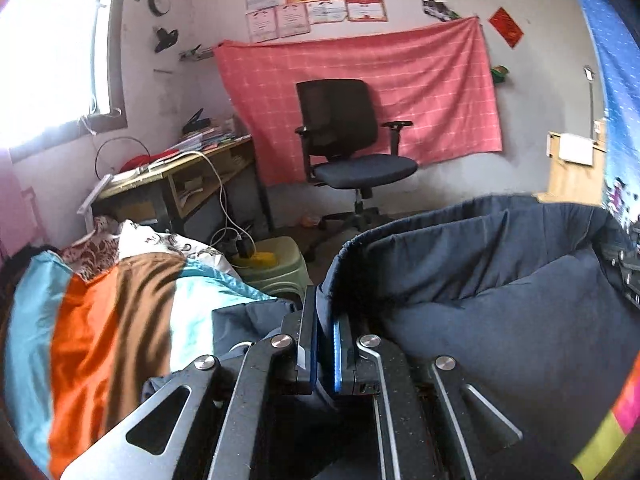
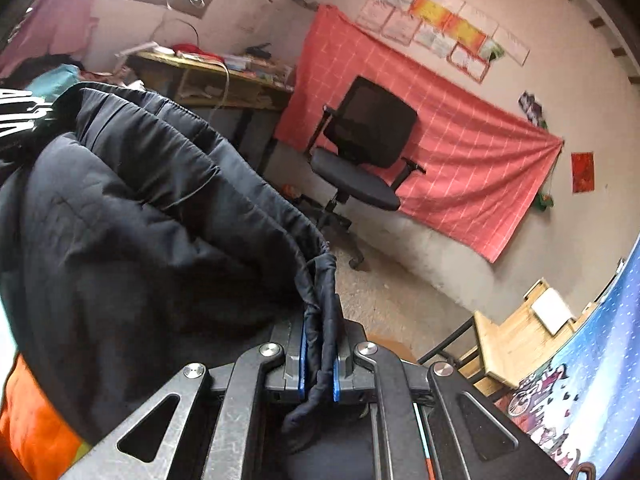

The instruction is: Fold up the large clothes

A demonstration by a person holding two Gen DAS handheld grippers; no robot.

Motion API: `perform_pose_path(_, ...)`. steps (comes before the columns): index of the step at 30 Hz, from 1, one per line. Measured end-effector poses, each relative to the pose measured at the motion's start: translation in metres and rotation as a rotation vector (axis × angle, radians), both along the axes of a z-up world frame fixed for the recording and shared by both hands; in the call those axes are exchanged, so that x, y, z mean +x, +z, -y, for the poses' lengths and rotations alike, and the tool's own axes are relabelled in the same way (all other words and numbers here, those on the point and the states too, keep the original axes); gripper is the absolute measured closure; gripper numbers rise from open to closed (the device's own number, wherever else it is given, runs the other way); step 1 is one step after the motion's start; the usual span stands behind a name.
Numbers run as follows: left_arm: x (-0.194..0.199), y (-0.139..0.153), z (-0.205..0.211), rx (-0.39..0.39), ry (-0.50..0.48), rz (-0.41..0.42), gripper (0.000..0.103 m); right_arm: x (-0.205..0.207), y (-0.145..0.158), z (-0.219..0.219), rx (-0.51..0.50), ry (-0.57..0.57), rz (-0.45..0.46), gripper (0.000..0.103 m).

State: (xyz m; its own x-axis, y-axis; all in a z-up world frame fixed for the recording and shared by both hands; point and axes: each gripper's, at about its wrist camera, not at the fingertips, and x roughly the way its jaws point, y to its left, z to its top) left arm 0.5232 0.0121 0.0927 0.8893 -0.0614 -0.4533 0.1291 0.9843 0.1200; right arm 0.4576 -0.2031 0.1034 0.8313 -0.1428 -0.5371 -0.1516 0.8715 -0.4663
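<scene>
A large dark navy padded jacket (image 1: 500, 304) is held up between both grippers above the bed. My left gripper (image 1: 325, 316) is shut on its hem edge, which rises in an arc to the right. In the right wrist view the same jacket (image 2: 132, 220) bulges to the left in quilted folds. My right gripper (image 2: 319, 328) is shut on a bunched corner of the jacket, and cloth hangs down between the blue pads (image 2: 303, 360).
A striped teal, orange and brown bedsheet (image 1: 100, 340) lies below left. A black office chair (image 1: 348, 148) stands before a pink cloth (image 1: 440, 80) on the wall. A cluttered desk (image 1: 180, 172) is at left, a green stool (image 1: 276, 268) beside the bed, a wooden table (image 2: 516, 344) at right.
</scene>
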Motion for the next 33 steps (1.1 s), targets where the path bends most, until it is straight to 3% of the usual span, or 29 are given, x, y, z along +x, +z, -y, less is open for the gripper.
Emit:
perform_pose_path(6, 0.043, -0.029, -0.002, -0.049, 0.046, -0.066, 0.099, 0.049, -0.037, 0.009, 0.011, -0.038, -0.058, 0.095)
perform_pose_path(13, 0.058, -0.045, -0.006, -0.083, 0.041, -0.096, 0.098, 0.073, -0.065, 0.014, 0.067, -0.056, -0.089, 0.093)
perform_pose_path(16, 0.055, -0.040, -0.015, -0.186, 0.014, -0.086, 0.092, 0.075, -0.069, 0.019, 0.097, -0.056, -0.086, 0.092)
perform_pose_path(17, 0.053, -0.037, -0.016, -0.210, 0.011, -0.077, 0.085, 0.073, -0.069, 0.021, 0.118, -0.059, -0.081, 0.091)
perform_pose_path(18, 0.049, -0.033, -0.019, -0.234, 0.011, -0.063, 0.072, 0.074, -0.067, 0.024, 0.150, -0.059, -0.075, 0.090)
perform_pose_path(19, 0.046, -0.029, -0.021, -0.255, 0.010, -0.047, 0.063, 0.073, -0.065, 0.028, 0.180, -0.061, -0.068, 0.084)
perform_pose_path(20, 0.039, -0.024, -0.025, -0.284, 0.012, -0.020, 0.045, 0.070, -0.060, 0.033, 0.213, -0.071, -0.046, 0.080)
perform_pose_path(21, 0.032, -0.018, -0.025, -0.308, 0.013, 0.004, 0.036, 0.067, -0.055, 0.036, 0.237, -0.077, -0.021, 0.067)
perform_pose_path(22, 0.024, -0.014, -0.028, -0.341, 0.003, 0.031, 0.034, 0.065, -0.050, 0.039, 0.264, -0.080, 0.004, 0.052)
perform_pose_path(24, 0.011, -0.007, -0.029, -0.364, -0.021, 0.037, 0.032, 0.056, -0.037, 0.045, 0.332, -0.078, 0.055, 0.037)
perform_pose_path(27, -0.008, -0.006, -0.024, -0.337, -0.074, 0.013, 0.029, 0.041, -0.024, 0.047, 0.400, -0.041, 0.086, 0.027)
perform_pose_path(30, -0.031, -0.018, -0.016, -0.313, -0.163, -0.010, 0.022, 0.022, -0.024, 0.043, 0.472, 0.029, 0.068, 0.008)
perform_pose_path(33, -0.040, -0.035, -0.004, -0.266, -0.224, -0.076, 0.021, 0.004, -0.042, 0.039, 0.563, 0.073, 0.022, 0.008)
